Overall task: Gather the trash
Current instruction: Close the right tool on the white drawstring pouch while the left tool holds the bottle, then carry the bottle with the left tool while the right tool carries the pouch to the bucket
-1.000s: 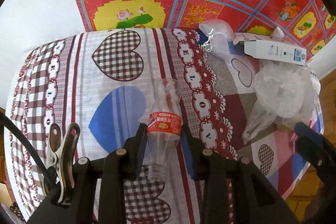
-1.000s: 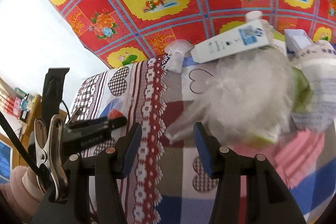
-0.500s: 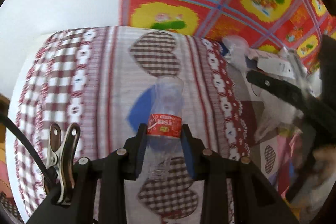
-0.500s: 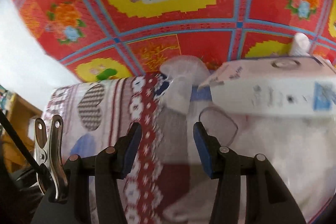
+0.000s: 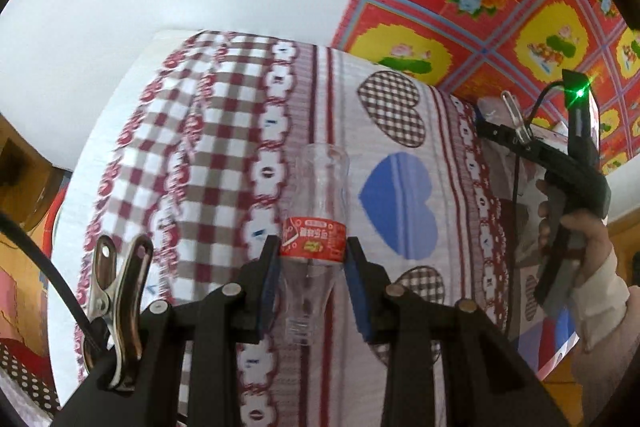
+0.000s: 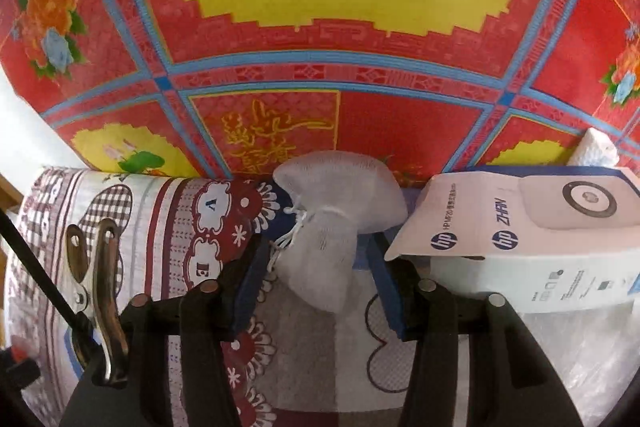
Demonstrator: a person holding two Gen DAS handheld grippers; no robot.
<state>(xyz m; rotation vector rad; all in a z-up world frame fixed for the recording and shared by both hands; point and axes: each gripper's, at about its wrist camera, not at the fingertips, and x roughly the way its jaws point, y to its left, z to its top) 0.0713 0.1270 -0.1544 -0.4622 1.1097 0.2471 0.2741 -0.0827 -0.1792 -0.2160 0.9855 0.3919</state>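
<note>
Over the heart-patterned tablecloth (image 5: 392,131), the left gripper (image 5: 312,261) is clamping the clear red-labelled plastic bottle (image 5: 316,223), while the right gripper (image 6: 316,267), jaws apart, is straddling the white drawstring cloth pouch (image 6: 336,211) and should close squarely.

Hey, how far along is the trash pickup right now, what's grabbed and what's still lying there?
Nothing visibly binned yet; no bin shows. In hand: the left gripper clamps the empty plastic bottle at its red label. The right gripper has open jaws around the white drawstring pouch, not pressing. Left on the bedspread: that pouch, the HP box and a white wad behind it.
</note>
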